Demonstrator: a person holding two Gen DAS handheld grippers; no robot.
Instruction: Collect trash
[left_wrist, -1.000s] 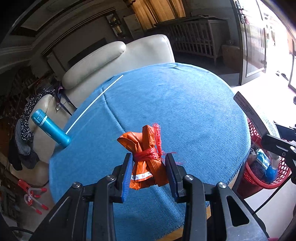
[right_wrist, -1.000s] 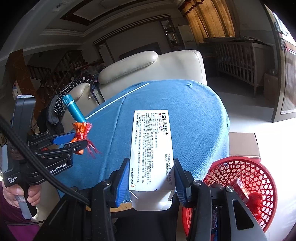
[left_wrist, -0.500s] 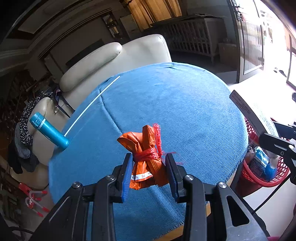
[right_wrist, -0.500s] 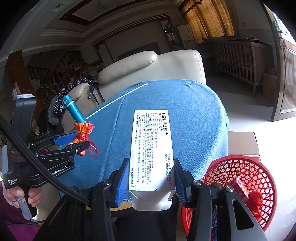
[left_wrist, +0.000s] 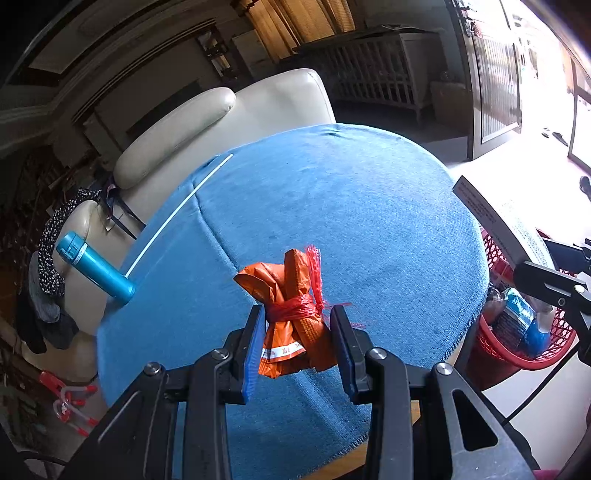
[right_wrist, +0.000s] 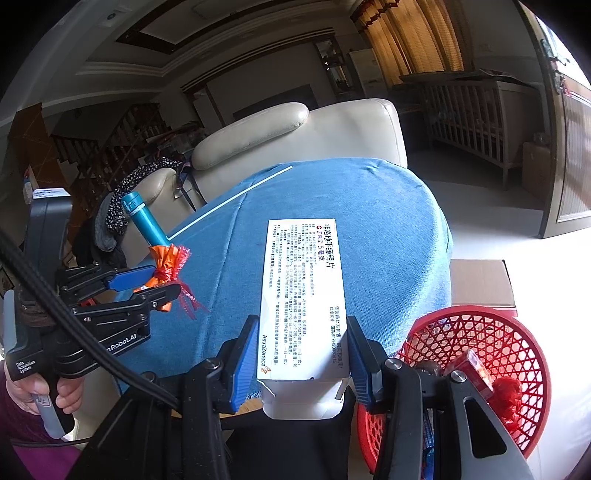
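Observation:
My left gripper (left_wrist: 297, 343) is shut on an orange wrapper bundle (left_wrist: 291, 306) tied with red netting, held above the near edge of the round table with its blue cloth (left_wrist: 351, 221). The bundle also shows in the right wrist view (right_wrist: 166, 266). My right gripper (right_wrist: 301, 354) is shut on a white medicine box (right_wrist: 301, 302) with printed text, held over the table's near right edge. The box also shows in the left wrist view (left_wrist: 495, 221). A red mesh basket (right_wrist: 476, 332) with trash in it stands on the floor at the right, below the table edge; it also shows in the left wrist view (left_wrist: 524, 332).
A teal bottle (left_wrist: 94, 267) lies at the table's left edge, and a thin white stick (left_wrist: 181, 210) lies across the cloth. A cream armchair (left_wrist: 221, 122) stands behind the table. A cardboard box (right_wrist: 480, 280) sits on the floor behind the basket.
Both grippers keep their hold. The views have shifted slightly, with the left gripper and its bundle drifting a little toward the table's middle.

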